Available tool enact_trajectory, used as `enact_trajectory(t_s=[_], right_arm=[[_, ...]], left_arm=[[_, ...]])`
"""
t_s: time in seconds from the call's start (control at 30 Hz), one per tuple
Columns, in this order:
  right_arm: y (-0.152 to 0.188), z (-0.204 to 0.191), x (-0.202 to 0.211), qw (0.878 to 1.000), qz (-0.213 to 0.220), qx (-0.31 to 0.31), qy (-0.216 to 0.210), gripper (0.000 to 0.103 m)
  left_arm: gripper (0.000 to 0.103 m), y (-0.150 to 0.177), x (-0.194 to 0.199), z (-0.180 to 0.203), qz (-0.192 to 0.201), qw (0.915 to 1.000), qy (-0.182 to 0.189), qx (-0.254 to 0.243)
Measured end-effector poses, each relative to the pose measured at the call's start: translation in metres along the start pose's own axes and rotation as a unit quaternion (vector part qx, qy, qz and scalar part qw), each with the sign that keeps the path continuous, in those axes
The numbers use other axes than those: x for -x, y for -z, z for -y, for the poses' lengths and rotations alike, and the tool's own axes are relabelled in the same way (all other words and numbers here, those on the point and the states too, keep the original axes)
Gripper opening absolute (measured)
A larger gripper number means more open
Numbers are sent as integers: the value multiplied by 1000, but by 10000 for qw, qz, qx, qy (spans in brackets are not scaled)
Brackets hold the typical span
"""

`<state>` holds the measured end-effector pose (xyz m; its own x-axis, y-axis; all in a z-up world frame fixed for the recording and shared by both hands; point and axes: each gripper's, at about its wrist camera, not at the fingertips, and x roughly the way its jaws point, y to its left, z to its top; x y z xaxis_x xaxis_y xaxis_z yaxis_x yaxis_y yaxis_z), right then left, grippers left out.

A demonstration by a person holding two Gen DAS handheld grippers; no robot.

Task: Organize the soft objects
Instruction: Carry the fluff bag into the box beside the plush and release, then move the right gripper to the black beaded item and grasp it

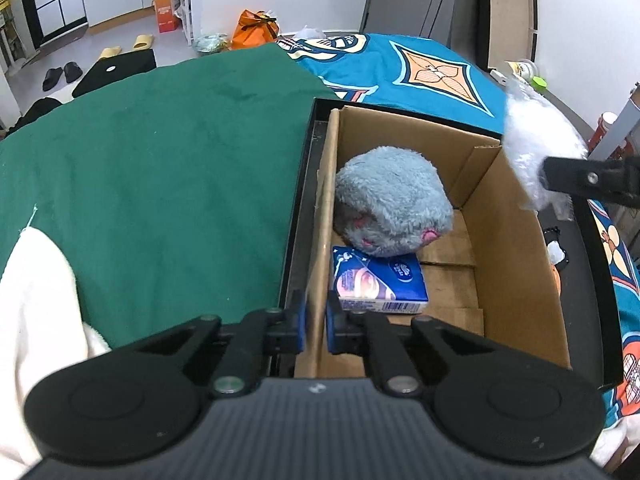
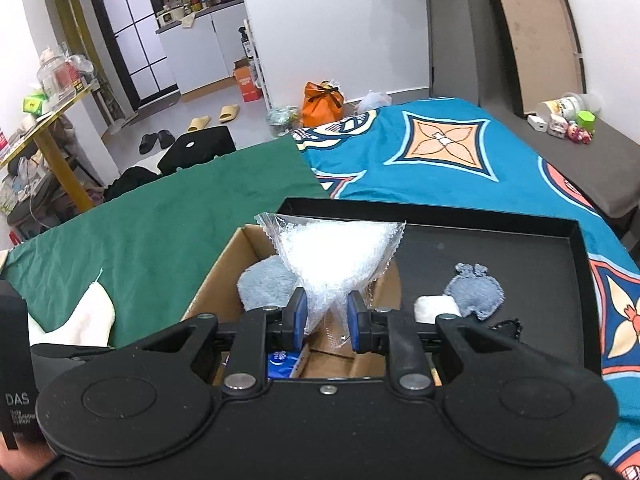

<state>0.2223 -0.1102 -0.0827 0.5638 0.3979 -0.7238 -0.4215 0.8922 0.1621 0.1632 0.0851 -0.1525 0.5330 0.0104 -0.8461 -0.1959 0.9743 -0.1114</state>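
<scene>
A cardboard box [image 1: 516, 248] stands in a black tray [image 1: 298, 184] on the bed. Inside lie a grey-blue plush toy [image 1: 390, 204] and a blue tissue pack [image 1: 376, 280]. My left gripper [image 1: 316, 326] is shut on the box's left wall. My right gripper [image 2: 326, 320] is shut on a clear bag of white filling [image 2: 336, 256], held above the box; it also shows in the left wrist view [image 1: 536, 148]. In the right wrist view, the plush [image 2: 264, 284] shows in the box [image 2: 224, 276]. A small grey knitted piece [image 2: 474, 290] and a white roll [image 2: 436, 308] lie in the tray [image 2: 520, 280].
A green cloth [image 1: 160, 168] covers the bed's left side, a teal patterned sheet [image 2: 460, 152] the right. A white fabric [image 1: 36, 320] lies at the near left. Slippers [image 2: 216, 116], an orange bag [image 2: 322, 102] and a yellow-legged table [image 2: 52, 148] are beyond the bed.
</scene>
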Motion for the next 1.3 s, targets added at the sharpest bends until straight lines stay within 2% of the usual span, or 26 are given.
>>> enact_trajectory(t_s=[0.07, 0.13, 0.2, 0.23, 0.53, 0.83, 0.93, 1.0, 1.1, 1.2, 1.3], right_arm=[[-1, -4, -3, 10000, 0, 30, -54, 22], [-1, -10, -4, 9996, 36, 255, -148, 28], [0, -15, -8, 9990, -48, 421, 129, 54], [1, -15, -8, 9989, -65, 409, 218, 58], [19, 10, 7, 9994, -113, 120, 291, 58], [36, 44, 8, 9985, -210, -163, 485, 61], [40, 55, 7, 9981, -224, -223, 520, 63], [42, 62, 5, 9978, -243, -286, 539, 65], [43, 74, 2, 9973, -241, -417, 558, 68], [44, 86, -1, 9967, -235, -503, 589, 69], [44, 98, -5, 9961, -264, -613, 569, 69]], left_arm=[[9, 1, 0, -3, 2, 10000, 26, 47], [9, 1, 1, -4, 2, 10000, 54, 79], [9, 2, 1, -5, -2, 9999, 71, 74], [9, 2, 2, -5, 7, 10000, 61, 68], [10, 0, 3, 0, -93, 9999, 13, -39], [15, -3, 7, 7, -74, 9994, -260, -229], [30, -5, 10, 11, -11, 9986, -423, -321], [47, -7, 11, 15, 41, 9976, -532, -448], [60, -11, 13, 19, 72, 9966, -600, -561], [71, -17, 12, 24, 45, 9963, -599, -620], [75, -22, 10, 30, 20, 9954, -662, -686]])
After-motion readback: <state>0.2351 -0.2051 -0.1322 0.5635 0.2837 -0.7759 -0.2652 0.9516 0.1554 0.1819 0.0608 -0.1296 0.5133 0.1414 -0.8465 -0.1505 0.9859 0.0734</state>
